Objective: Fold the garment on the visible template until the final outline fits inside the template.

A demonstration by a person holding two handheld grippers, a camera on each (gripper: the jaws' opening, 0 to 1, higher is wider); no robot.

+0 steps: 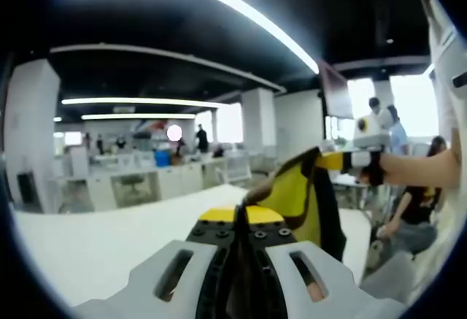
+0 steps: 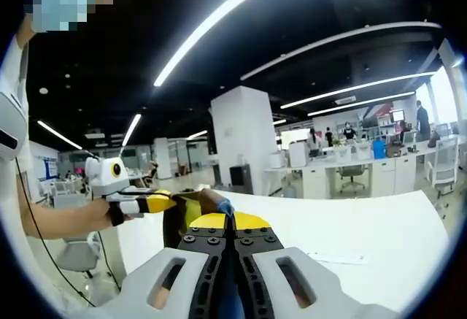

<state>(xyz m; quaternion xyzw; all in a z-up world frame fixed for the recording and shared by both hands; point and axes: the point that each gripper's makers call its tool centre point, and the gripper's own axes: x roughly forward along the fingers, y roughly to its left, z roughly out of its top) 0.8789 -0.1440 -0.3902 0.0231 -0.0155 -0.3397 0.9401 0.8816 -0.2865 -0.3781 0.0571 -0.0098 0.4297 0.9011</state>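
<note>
Left gripper (image 1: pixel 244 220) fingers pinching yellow-black garment (image 1: pixel 306 195); right gripper (image 2: pixel 232 224) likewise; template hidden, table (image 2: pixel 365 231) beneath.

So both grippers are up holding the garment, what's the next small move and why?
Probably lower both toward the white table: the left gripper and right gripper each look shut on the yellow-and-black garment, which hangs lifted between them.

Template hidden; garment (image 1: pixel 306 202) partly occluded.

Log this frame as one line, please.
phase: garment lifted | left gripper: shut on garment | right gripper: shut on garment | table: below | template: cannot tell
</note>
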